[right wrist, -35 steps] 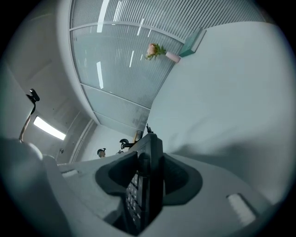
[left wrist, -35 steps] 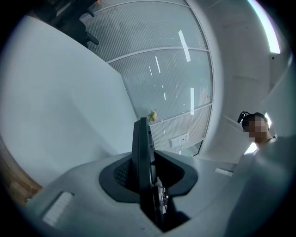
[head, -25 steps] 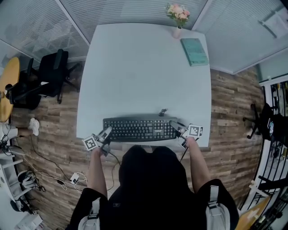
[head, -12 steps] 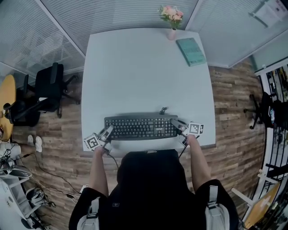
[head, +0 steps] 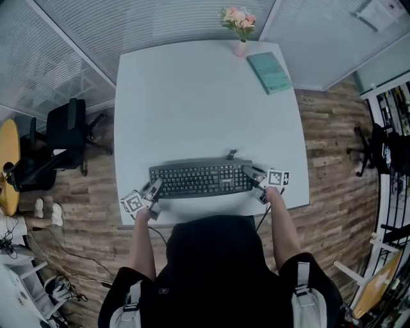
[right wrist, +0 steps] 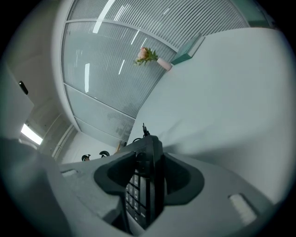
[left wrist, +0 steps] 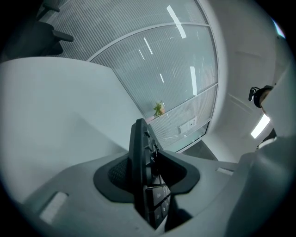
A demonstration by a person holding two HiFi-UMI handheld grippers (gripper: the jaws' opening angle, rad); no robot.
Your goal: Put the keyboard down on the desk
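Note:
The black keyboard (head: 200, 179) lies flat on the white desk (head: 205, 102) near its front edge. My left gripper (head: 155, 188) is at the keyboard's left end, and its jaws are opening. In the left gripper view the keyboard's end (left wrist: 138, 152) stands between the jaws of the left gripper (left wrist: 147, 175) with a gap on each side. My right gripper (head: 248, 174) is at the right end. In the right gripper view the keyboard (right wrist: 147, 162) sits between the parted jaws of the right gripper (right wrist: 148, 179), and the pads do not press on it.
A vase of pink flowers (head: 237, 19) and a teal book (head: 269, 72) are at the desk's far right corner. The keyboard's cable (head: 232, 154) pokes out behind it. A black office chair (head: 64, 131) stands on the wooden floor to the left.
The keyboard and both grippers stay at the desk's front edge. The head camera has shifted a little, so the desk shows slightly higher and larger in view.

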